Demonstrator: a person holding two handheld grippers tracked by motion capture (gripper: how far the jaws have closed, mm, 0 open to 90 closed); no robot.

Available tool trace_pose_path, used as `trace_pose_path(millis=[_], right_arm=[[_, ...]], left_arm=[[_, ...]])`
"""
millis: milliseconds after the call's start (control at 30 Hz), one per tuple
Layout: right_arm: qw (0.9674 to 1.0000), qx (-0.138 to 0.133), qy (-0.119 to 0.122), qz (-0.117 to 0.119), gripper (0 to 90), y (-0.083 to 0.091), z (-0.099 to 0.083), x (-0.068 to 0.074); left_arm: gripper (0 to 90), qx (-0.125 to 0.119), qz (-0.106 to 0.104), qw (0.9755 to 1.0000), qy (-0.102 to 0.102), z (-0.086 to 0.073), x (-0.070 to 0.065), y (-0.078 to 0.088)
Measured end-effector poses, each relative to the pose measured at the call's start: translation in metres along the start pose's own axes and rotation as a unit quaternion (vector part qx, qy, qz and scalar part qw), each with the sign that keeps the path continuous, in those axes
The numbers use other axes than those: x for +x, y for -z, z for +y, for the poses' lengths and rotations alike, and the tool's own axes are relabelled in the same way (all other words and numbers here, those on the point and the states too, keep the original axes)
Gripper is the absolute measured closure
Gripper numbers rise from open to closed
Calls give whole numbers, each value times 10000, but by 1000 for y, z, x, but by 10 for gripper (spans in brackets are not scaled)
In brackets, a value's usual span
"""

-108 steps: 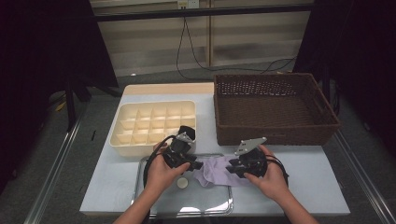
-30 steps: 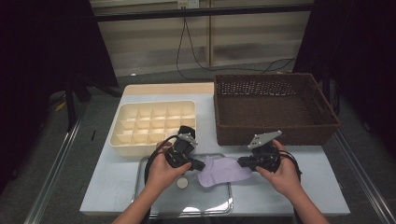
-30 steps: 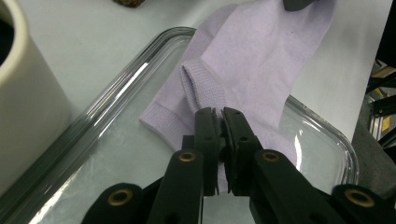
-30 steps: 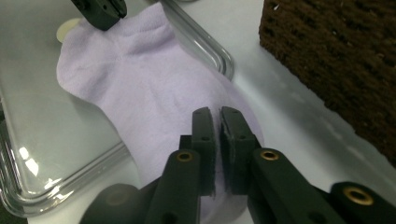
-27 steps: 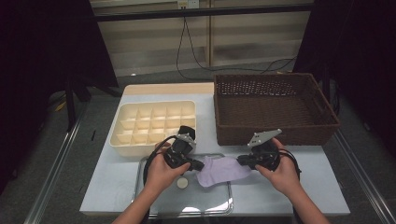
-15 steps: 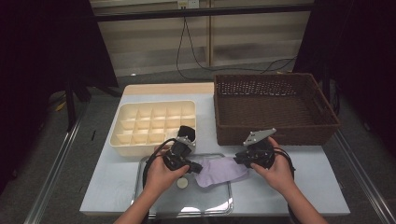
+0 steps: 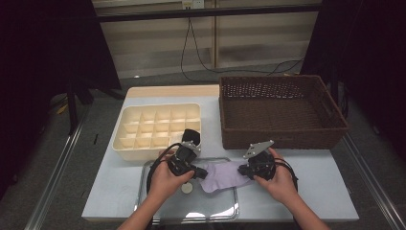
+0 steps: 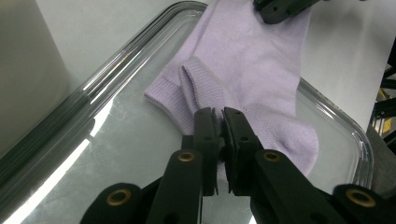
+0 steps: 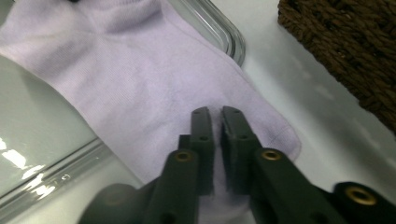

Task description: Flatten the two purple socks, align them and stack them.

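A lilac sock (image 7: 222, 176) (image 8: 261, 70) (image 9: 140, 84) lies half in a glass tray (image 7: 143, 191) and half over its right rim onto the white table. My left gripper (image 7: 203, 171) (image 8: 220, 114) is shut on a raised fold near the sock's cuff. At the sock's other end, my right gripper (image 7: 243, 170) (image 9: 215, 112) has its tips down on the toe part. Its jaws have just been closing and stand almost together, with lilac fabric in the thin slit between them.
A small white round piece (image 7: 186, 188) lies in the tray. Behind the left hand sits a cream divided box (image 7: 158, 129). A brown wicker basket (image 7: 282, 110) (image 9: 345, 46) stands at the back right, close to the right hand. Bare table (image 7: 325, 191) lies right of the tray.
My right hand has come a little lower and leftward toward the tray, so the sock spans a shorter stretch. The left hand has kept still.
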State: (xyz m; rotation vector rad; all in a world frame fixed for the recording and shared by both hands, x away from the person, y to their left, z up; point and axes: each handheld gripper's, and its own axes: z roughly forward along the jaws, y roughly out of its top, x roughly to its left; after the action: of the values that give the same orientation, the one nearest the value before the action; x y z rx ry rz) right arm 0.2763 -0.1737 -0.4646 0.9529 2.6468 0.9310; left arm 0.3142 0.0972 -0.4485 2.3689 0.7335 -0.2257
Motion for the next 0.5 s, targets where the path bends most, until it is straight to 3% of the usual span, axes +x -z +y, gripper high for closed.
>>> trace_pose_path(millis=[100, 267, 300, 500], right_arm=[[10000, -52, -76, 27, 900, 2, 1, 0], [9997, -245, -90, -34, 900, 13, 5, -2], [9994, -325, -116, -29, 900, 15, 6, -2], [9984, -528, -126, -124, 900, 20, 11, -4]], left_arm=[[850, 39, -13, 10000, -39, 1, 1, 2], [850, -166, -72, 9998, 41, 1, 1, 5], [849, -135, -53, 9999, -15, 1, 1, 7], [841, -206, -50, 9997, 77, 0, 1, 8]])
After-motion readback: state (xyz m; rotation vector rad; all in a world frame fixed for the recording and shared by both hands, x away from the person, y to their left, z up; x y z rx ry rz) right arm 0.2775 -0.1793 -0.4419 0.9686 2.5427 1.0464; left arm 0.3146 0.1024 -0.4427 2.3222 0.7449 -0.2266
